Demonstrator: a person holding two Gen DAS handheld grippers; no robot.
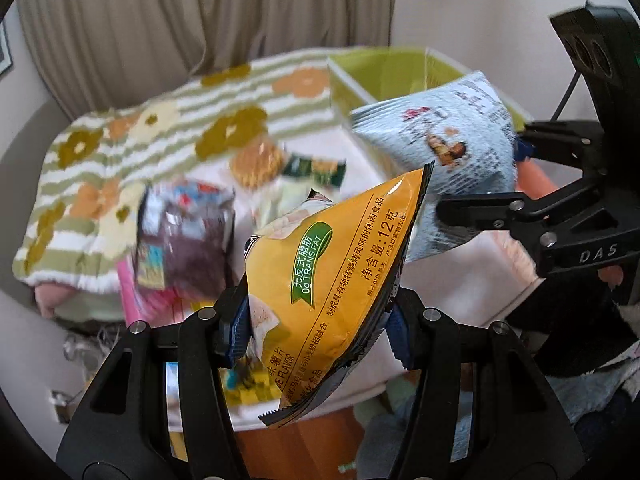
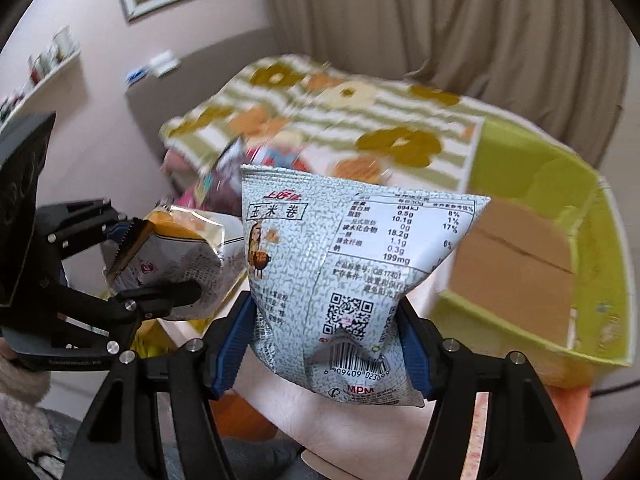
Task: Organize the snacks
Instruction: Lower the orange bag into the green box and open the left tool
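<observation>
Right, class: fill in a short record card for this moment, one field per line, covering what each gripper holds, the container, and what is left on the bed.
left gripper: shut on yellow chip packet, lifted clear of the bed
right gripper: shut on pale blue corn roll packet, also lifted
container: green box with a cardboard bottom, open, no snacks visible inside
position of box: on the bed, to the right of both packets
left on the bed: loose snack packets, blurred
bed cover: striped floral blanket

Black hand-held gripper (image 1: 320,320), blue pads (image 1: 240,320)
</observation>
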